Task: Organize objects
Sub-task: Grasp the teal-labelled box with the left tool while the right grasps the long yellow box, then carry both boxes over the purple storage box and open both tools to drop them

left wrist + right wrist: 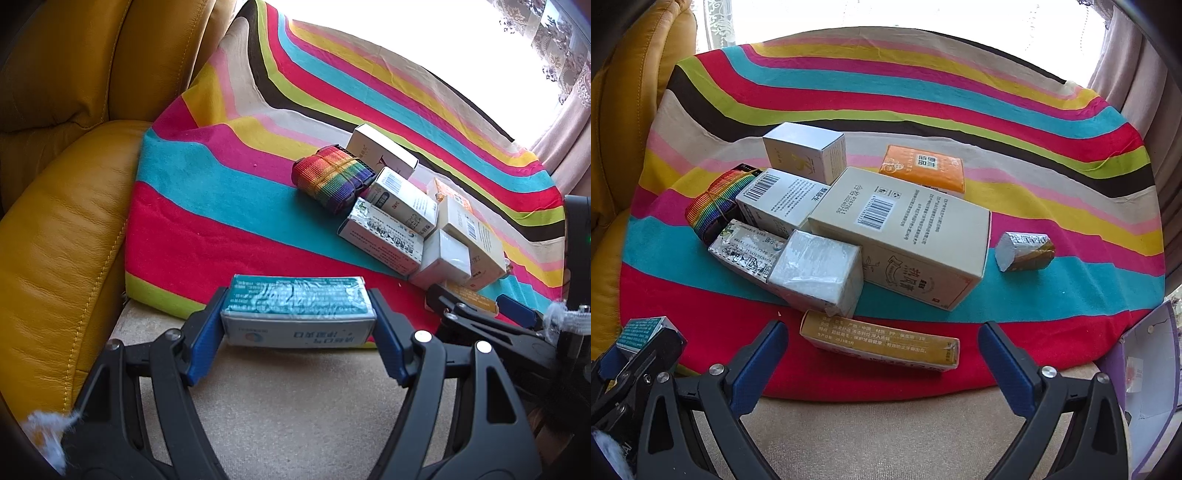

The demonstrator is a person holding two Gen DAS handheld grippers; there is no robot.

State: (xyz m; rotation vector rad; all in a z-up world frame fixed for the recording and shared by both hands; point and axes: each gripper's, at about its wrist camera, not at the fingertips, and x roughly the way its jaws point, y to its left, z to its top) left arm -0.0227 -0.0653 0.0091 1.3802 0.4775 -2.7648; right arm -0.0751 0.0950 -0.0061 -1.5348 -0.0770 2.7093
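1. Left gripper [298,325]: its jaws are closed on a teal-topped box [297,312], one blue pad on each short end. The box is held level, just over the near edge of the striped cloth [207,206].
2. Right gripper [882,354]: jaws spread wide with nothing between the pads. It sits low over the beige cushion [868,435], and a flat yellow box [882,345] lies on the cloth directly ahead of the opening, apart from both fingers.
3. Cluster on the cloth: a large cream box [905,236] lies flat at the middle. A small white box [816,277] lies against its near-left corner, with a crumpled white carton [746,251] beside that.
4. Behind these lie a barcoded white box [775,199], a white cube box [805,151] and an orange packet [923,168].
5. A rainbow strap roll [713,206] sits at the cluster's left edge.
6. A small foil-wrapped roll [1025,251] lies alone, well right of the cream box.
7. A yellow leather seat [66,206] borders the cloth on the left.
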